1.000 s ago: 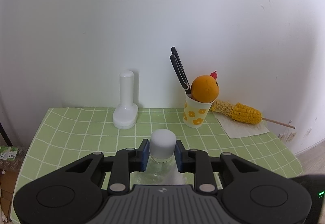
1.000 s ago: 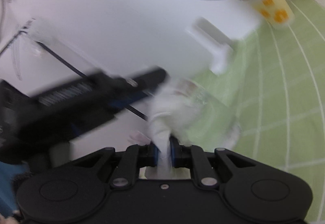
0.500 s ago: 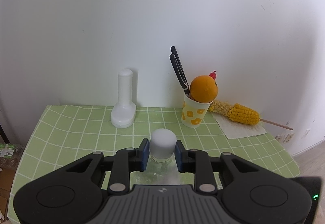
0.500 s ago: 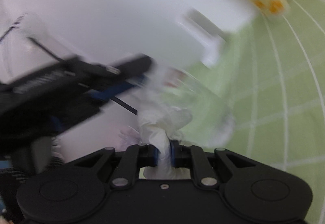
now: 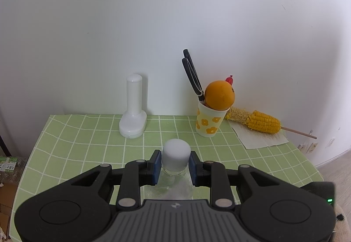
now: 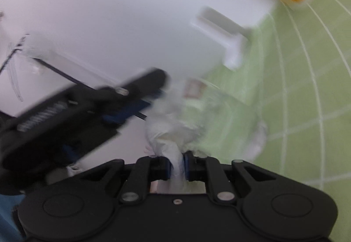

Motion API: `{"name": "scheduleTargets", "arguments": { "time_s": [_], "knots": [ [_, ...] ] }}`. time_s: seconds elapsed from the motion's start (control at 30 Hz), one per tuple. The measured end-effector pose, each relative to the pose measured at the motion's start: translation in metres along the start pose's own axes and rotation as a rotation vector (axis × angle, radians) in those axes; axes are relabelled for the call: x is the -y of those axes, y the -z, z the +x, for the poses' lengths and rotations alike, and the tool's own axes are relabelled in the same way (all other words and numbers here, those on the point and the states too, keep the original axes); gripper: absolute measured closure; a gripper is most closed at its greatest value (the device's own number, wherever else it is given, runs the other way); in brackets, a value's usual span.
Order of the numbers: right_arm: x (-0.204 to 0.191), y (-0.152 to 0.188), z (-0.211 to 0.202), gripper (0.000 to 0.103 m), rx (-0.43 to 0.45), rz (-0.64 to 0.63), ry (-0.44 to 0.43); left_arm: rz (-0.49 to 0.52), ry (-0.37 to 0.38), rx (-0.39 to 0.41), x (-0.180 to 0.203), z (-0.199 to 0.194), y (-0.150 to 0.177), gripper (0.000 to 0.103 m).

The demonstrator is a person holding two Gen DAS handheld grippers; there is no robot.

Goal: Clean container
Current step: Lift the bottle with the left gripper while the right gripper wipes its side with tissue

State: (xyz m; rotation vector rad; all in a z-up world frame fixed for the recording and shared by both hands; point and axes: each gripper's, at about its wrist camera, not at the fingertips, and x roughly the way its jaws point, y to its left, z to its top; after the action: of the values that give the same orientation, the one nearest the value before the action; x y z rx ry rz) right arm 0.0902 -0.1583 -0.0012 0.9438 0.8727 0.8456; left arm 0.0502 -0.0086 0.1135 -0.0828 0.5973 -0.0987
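Note:
A clear plastic bottle (image 5: 175, 185) with a white cap (image 5: 176, 157) stays upright over the green checked tablecloth (image 5: 87, 138). My left gripper (image 5: 174, 164) is shut on its neck just under the cap. In the blurred right wrist view, my right gripper (image 6: 176, 165) is shut on a crumpled white tissue (image 6: 169, 132). The wad of tissue lies against the side of the clear bottle (image 6: 221, 110). One of the left gripper's black fingers (image 6: 114, 99) reaches in from the left with its blue pad at the bottle's top.
At the back by the white wall stand a white plastic holder (image 5: 133, 110) and a yellow flowered cup (image 5: 208, 123) with an orange and black scissors (image 5: 192, 73). A corn cob (image 5: 256, 121) on a paper napkin lies at the right.
The right wrist view has rolled and shifted a little, with the tissue still against the bottle. The left gripper and bottle have not moved.

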Motion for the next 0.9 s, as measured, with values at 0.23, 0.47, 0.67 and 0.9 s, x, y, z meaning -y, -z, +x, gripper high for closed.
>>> {"name": "scheduleTargets", "arguments": {
  "time_s": [0.23,0.47,0.67,0.9],
  "knots": [
    [0.020,-0.001,0.007,0.092,-0.081,0.073,0.077,0.000,0.000,-0.001,-0.001,0.000,0.000,0.075],
    [0.015,-0.010,-0.009,0.091,-0.066,0.062,-0.027,-0.002,-0.001,0.000,-0.002,0.001,0.000,0.075],
    [0.014,-0.018,-0.018,0.091,-0.039,0.117,-0.181,0.003,-0.001,-0.004,-0.003,0.001,0.001,0.075],
    [0.030,-0.018,-0.017,0.091,-0.086,0.195,-0.141,-0.002,0.002,-0.001,-0.009,-0.001,0.002,0.074]
  ]
}}
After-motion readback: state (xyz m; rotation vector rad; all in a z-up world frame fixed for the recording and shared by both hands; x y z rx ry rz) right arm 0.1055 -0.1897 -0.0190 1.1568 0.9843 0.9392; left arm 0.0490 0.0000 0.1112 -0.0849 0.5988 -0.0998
